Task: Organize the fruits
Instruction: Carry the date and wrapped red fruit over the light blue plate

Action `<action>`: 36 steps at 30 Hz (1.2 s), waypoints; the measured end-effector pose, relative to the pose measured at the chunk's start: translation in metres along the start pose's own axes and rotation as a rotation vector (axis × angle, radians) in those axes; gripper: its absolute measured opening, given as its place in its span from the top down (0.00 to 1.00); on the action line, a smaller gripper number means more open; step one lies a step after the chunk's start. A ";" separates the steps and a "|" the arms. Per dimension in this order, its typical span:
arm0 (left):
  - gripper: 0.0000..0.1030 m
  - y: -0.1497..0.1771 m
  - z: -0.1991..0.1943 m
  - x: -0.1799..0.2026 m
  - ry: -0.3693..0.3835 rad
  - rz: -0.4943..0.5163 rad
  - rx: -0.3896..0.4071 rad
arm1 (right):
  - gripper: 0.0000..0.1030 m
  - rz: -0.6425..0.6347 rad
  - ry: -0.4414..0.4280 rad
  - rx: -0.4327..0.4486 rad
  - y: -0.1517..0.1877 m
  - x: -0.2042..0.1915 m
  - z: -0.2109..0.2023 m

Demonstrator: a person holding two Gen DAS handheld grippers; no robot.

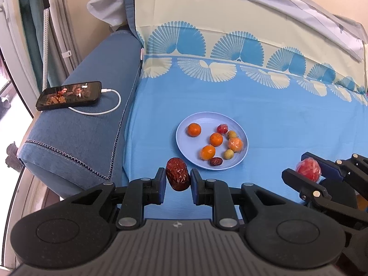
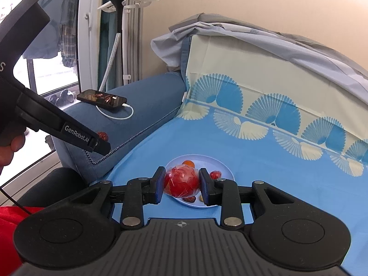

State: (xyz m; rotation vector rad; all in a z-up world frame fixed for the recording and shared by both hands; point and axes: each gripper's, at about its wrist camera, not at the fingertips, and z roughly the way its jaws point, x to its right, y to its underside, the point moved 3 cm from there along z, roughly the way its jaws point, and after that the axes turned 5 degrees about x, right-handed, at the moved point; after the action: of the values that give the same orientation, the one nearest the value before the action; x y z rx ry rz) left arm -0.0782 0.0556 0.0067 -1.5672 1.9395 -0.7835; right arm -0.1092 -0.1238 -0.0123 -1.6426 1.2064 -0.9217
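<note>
My left gripper (image 1: 178, 177) is shut on a wrinkled red date (image 1: 177, 173), held above the blue sheet just short of the plate's near rim. A light blue plate (image 1: 197, 120) on the sheet holds several small oranges (image 1: 194, 129), a wrapped red fruit (image 1: 222, 129), two pale round fruits and a small date (image 1: 216, 161). My right gripper (image 2: 181, 181) is shut on a plastic-wrapped red fruit (image 2: 181, 180), in front of the plate (image 2: 226, 172). The right gripper (image 1: 308, 169) also shows at the right edge of the left wrist view, and the left gripper (image 2: 101, 142) at the left of the right wrist view.
A blue sofa arm (image 1: 92, 124) left of the sheet carries a phone (image 1: 69, 95) with a white cable. A patterned cushion (image 1: 230, 46) and grey cloth rise behind the plate. A garment steamer stand (image 2: 119, 34) and a window stand at the left. A hand (image 2: 11, 147) grips the left handle.
</note>
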 end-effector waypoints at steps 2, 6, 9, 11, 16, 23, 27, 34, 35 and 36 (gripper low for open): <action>0.76 0.000 0.002 0.000 0.001 -0.001 -0.004 | 0.68 0.000 -0.004 -0.008 0.002 0.000 0.002; 0.76 0.002 0.006 0.000 0.006 -0.007 -0.014 | 0.68 0.002 -0.006 -0.025 0.004 -0.001 0.005; 0.76 0.003 0.010 -0.001 0.010 -0.009 -0.024 | 0.68 0.005 -0.007 -0.037 0.005 -0.001 0.008; 0.76 0.003 0.013 -0.001 0.011 -0.008 -0.028 | 0.68 0.008 -0.008 -0.043 0.006 -0.001 0.009; 0.76 0.003 0.020 -0.003 0.010 -0.006 -0.039 | 0.68 0.013 -0.011 -0.060 0.008 -0.001 0.016; 0.76 0.001 0.042 -0.006 0.015 -0.016 -0.080 | 0.68 0.024 -0.013 -0.103 0.012 0.002 0.035; 0.76 -0.004 0.060 -0.006 0.016 -0.017 -0.103 | 0.68 0.044 -0.008 -0.139 0.018 0.007 0.053; 0.76 -0.022 0.108 -0.004 0.017 -0.001 -0.140 | 0.68 0.083 0.033 -0.186 0.025 0.029 0.098; 0.76 -0.027 0.116 -0.002 0.018 0.008 -0.140 | 0.68 0.083 0.038 -0.192 0.026 0.032 0.106; 0.76 -0.032 0.125 0.001 0.020 0.016 -0.137 | 0.68 0.080 0.041 -0.196 0.026 0.034 0.114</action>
State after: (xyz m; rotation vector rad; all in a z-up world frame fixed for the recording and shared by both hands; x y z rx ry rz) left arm 0.0323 0.0356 -0.0577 -1.6264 2.0557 -0.6739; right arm -0.0044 -0.1361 -0.0739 -1.7207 1.4181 -0.8120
